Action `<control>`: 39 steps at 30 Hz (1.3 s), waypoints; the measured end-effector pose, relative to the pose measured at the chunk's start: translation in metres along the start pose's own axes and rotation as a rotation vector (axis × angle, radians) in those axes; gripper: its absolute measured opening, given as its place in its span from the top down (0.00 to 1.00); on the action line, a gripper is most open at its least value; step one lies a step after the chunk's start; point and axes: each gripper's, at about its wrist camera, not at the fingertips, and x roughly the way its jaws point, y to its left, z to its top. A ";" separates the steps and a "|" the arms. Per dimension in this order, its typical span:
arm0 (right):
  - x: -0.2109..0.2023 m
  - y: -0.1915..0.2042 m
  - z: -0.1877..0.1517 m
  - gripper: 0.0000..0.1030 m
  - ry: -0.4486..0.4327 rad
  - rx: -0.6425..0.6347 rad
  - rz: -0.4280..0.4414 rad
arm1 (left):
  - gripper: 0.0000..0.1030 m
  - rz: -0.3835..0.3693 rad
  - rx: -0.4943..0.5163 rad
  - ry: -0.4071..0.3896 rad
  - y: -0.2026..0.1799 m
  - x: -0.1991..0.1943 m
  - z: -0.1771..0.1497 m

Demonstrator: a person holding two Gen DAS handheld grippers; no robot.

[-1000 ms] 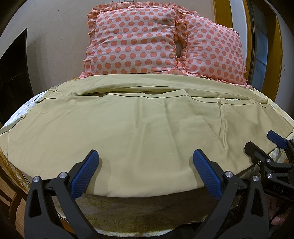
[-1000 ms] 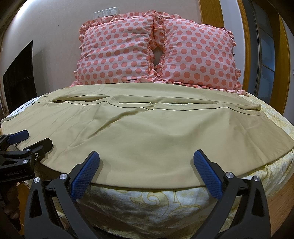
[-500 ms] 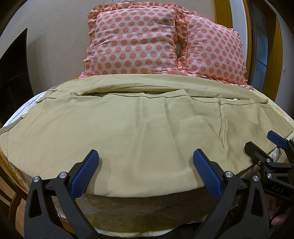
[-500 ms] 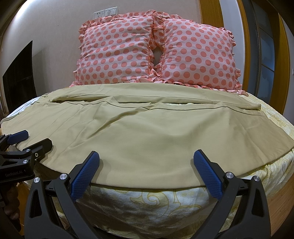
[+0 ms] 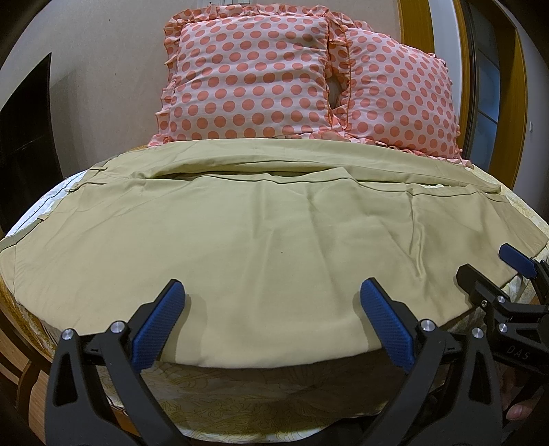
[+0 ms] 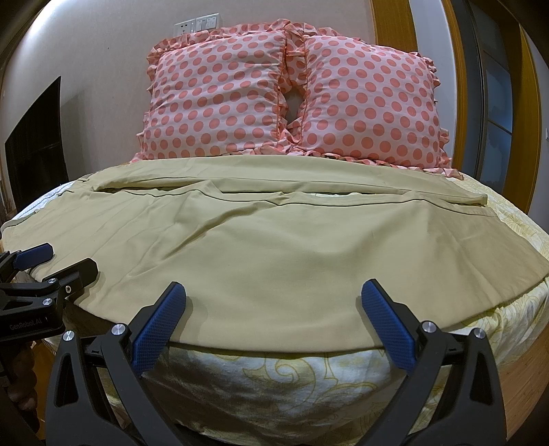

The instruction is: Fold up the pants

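Note:
Khaki pants (image 5: 260, 233) lie spread flat across the bed, legs running sideways; they also fill the right wrist view (image 6: 281, 240). My left gripper (image 5: 271, 319) is open and empty, hovering at the pants' near edge. My right gripper (image 6: 274, 319) is open and empty at the same near edge, further right. Each gripper shows in the other's view: the right gripper (image 5: 494, 278) at the right side, the left gripper (image 6: 58, 264) at the left side, both open over the fabric edge.
Two pink polka-dot pillows (image 5: 247, 79) (image 6: 370, 99) stand against the wall at the head of the bed. A yellow patterned bedsheet (image 6: 274, 377) hangs over the near bed edge. A wooden door frame (image 6: 391, 24) stands at the right, a dark panel (image 6: 37, 144) at the left.

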 end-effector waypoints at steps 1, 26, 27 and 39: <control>0.000 0.000 0.000 0.01 0.000 0.000 0.000 | 0.02 0.000 0.000 0.000 0.000 0.000 0.000; 0.137 -0.189 0.171 0.01 0.253 0.424 -0.169 | 0.02 0.014 -0.007 -0.029 0.023 0.008 0.081; 0.156 -0.205 0.178 0.01 0.272 0.455 -0.211 | 0.02 0.013 -0.017 -0.035 0.025 0.010 0.088; 0.320 -0.308 0.199 0.30 0.446 0.615 -0.593 | 0.02 0.022 -0.058 0.011 0.033 0.054 0.109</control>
